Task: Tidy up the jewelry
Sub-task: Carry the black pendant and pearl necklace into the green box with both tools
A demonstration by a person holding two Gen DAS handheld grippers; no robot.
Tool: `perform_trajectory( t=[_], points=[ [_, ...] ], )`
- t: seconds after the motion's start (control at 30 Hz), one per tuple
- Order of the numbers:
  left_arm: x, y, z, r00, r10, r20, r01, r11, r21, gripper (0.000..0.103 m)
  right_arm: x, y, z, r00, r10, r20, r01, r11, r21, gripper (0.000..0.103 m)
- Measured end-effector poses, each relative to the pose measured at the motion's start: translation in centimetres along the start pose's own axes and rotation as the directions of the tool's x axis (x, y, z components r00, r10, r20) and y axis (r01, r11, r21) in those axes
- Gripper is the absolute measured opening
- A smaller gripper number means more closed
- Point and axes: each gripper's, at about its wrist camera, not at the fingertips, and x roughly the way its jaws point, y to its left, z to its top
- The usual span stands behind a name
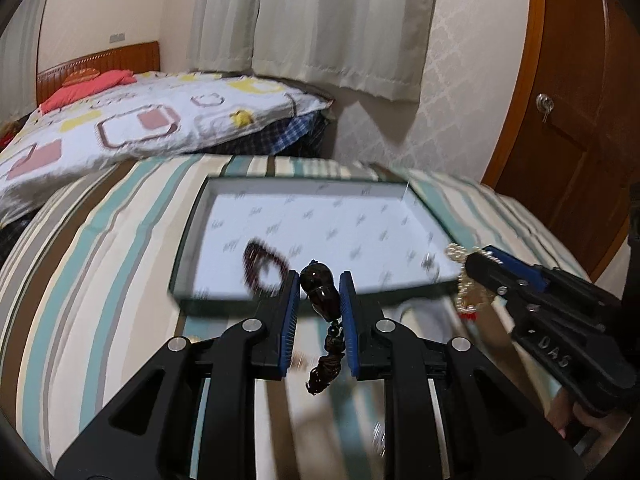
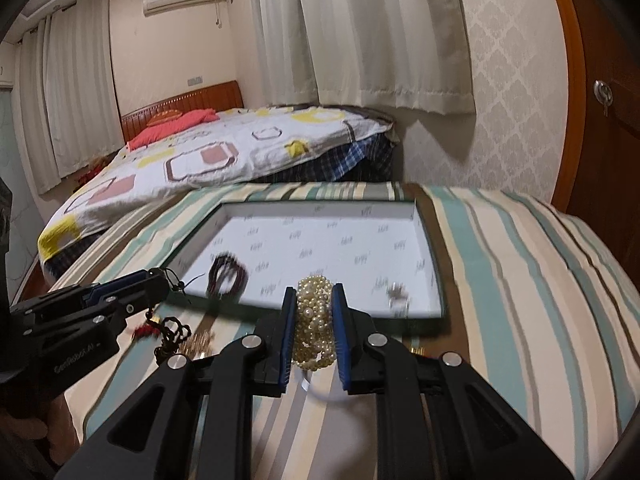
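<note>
Jewelry held in both grippers at the tray's near edge

Fingers of the left gripper (image 1: 319, 292) are closed narrowly on a dark beaded pendant (image 1: 318, 286): a glossy, near-black oval bead sits between the blue pads, and a string of smaller dark beads ending in a knotted tassel hangs below it. The right gripper (image 2: 314, 304) clamps a pearl bracelet (image 2: 314, 324), a thick band of many rows of cream, shiny pearls, pinched between its blue pads. Both pieces are held above the striped cloth (image 2: 520, 280), just short of the tray's near rim.

On the cloth under the left gripper lie more small pieces, a red-and-gold one among them, blurred. Beyond is the shallow tray (image 2: 430, 240), dark-rimmed with a white printed lining. Inside it, near the front left, rests a dark reddish bead bracelet (image 2: 227, 278), looped in several strands; near the front right lies a small silvery item (image 2: 398, 298), too blurred to name. Farther back stand a bed with a patterned sheet (image 2: 208, 152), pale curtains (image 2: 360, 32) and a wooden door (image 2: 600, 120).
</note>
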Motion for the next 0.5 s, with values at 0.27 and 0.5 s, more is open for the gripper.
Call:
perform_trajectory(
  t=[0.27, 0.5],
  points=[
    [4.9, -1.8, 4.9, 0.999, -0.030, 0.040, 0.030, 1.000, 0.002, 0.020, 3.3, -1.0, 3.5, 0.999, -0.012, 0.042, 0.013, 1.000, -0.008, 0.018],
    [11.1, -1.2, 3.6, 0.996, -0.009, -0.088, 0.007, 1.000, -0.019, 0.020, 8.6, -2.6, 2.1, 0.997, 0.000, -0.081, 0.002, 1.000, 0.022, 0.018]
  ],
)
